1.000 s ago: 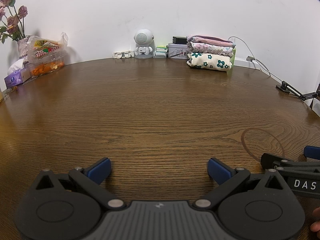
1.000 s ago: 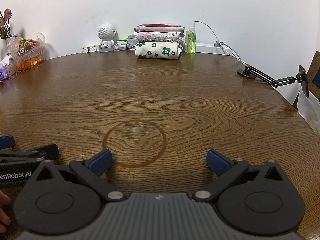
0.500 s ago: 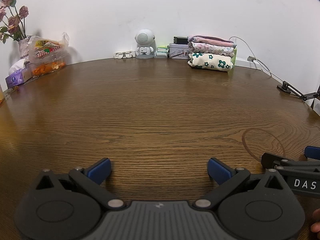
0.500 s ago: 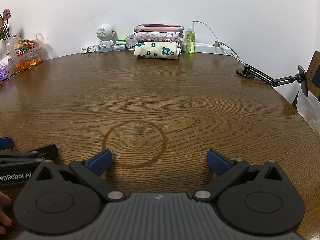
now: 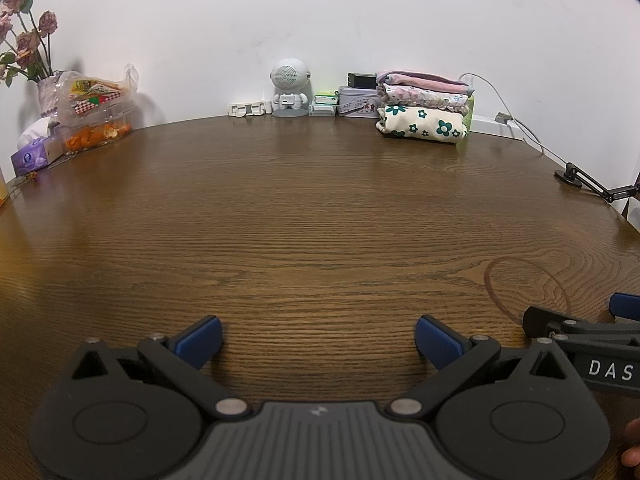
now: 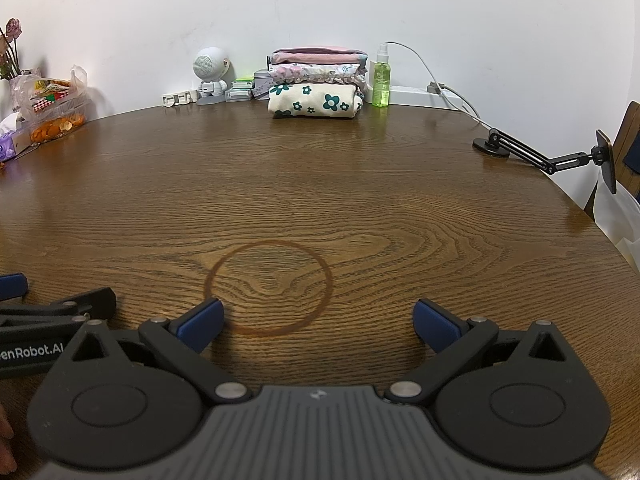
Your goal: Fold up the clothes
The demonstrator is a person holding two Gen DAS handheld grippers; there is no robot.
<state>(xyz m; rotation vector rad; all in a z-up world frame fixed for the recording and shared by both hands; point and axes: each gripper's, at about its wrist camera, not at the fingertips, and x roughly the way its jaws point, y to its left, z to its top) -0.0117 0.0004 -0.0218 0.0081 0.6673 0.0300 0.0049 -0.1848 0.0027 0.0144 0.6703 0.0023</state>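
The left gripper [image 5: 318,340] sits low over a round table [image 5: 320,208] of dark, strongly grained wood, its blue-padded fingers [image 5: 200,338] spread wide with nothing between them. The right gripper [image 6: 316,324] hovers just beside it, its fingers [image 6: 436,326] equally wide and empty. Between the right gripper's fingers, a thin brown ring stain [image 6: 268,288] marks the wood.

The clothes [image 6: 316,82] lie at the far edge against the white wall, well apart from both grippers: a neat stack of folded soft fabric, pink on top, a frilled floral piece in the middle, cream with dark green flowers below. A green spray bottle [image 6: 381,80] stands upright just beside the stack. A white round-headed robot figure [image 5: 289,90] stands to the other side. A black jointed arm mount [image 6: 532,152] rests on the table's right edge.
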